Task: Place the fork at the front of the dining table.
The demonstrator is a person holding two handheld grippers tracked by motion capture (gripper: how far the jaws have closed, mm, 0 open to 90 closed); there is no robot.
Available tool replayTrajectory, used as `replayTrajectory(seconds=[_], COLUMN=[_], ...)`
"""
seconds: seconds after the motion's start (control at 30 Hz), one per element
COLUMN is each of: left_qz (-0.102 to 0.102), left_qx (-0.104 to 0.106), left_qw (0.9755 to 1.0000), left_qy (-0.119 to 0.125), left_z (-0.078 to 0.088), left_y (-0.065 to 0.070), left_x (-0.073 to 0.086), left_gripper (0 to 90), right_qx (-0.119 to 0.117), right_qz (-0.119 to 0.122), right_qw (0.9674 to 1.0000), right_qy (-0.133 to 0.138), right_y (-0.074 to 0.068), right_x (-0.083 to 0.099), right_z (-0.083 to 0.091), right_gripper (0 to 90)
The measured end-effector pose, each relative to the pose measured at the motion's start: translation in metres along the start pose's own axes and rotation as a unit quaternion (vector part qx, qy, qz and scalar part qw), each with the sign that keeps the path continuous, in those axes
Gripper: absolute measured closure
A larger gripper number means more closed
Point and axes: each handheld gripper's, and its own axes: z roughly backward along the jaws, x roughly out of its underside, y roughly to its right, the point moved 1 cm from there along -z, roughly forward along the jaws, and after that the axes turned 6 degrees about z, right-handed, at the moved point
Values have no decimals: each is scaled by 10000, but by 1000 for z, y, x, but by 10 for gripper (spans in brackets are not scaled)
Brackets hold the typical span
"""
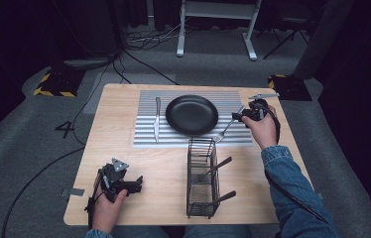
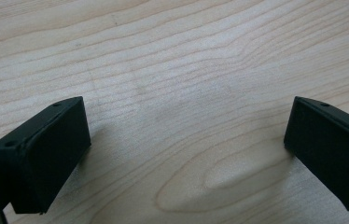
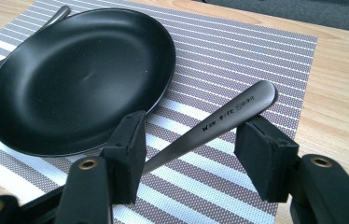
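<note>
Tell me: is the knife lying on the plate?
No. The knife lies on the striped mat, left of the plate.

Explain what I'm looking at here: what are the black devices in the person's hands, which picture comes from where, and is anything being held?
A person sits at a wooden table, holding a hand-operated two-jaw gripper in each hand. The wide picture comes from a fixed camera overhead; the other two come from cameras riding on each gripper.

On a striped placemat lie a knife, a black plate and a fork. Nearer the person stands a wire basket with dark-handled utensils.

The left gripper rests open over bare wood. The right gripper has the fork's handle between its jaws; they stand apart, not clamped, so nothing is firmly held.
</note>
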Motion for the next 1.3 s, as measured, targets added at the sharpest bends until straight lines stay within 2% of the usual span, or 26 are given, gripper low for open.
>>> replayTrajectory(seconds=[0.17,0.5,0.73,0.87,0.9,1.03,1.07,1.2,1.27,1.3], left_qz=[2,6,3,4,4,3,5,4,-1,-1], left_qx=[-2,9,7,10,9,9,1,-2,3,3], left_qw=[10000,10000,10000,10000,10000,10000,10000,10000,10000,10000], left_qy=[4,2,0,-2,0,-2,4,2,-4,-4], left_z=[0,0,0,0,0,0,0,0,0,0], left_y=[0,0,0,0,0,0,0,0,0,0], left_x=[0,0,0,0,0,0,0,0,0,0], left_gripper=[4,4,4,4,4,4,4,4,4,4], right_qx=[83,85,90,47,-18,-71,-70,-93,-197,-197], right_qz=[-74,-109,-166,-167,-169,-150,-78,-31,41,41], right_qw=[9999,9999,9998,9998,9998,9999,9999,9999,9997,9997], right_qy=[-92,-5,-38,-42,-33,-13,-57,-90,-110,-110], right_y=[5,6,5,-2,-9,-18,-24,-30,-40,-40], right_x=[3,5,13,21,27,35,39,43,48,48], right_z=[-3,-1,-3,-7,-10,-13,-17,-22,-26,-26], right_gripper=[444,444,439,437,437,436,437,437,437,437])
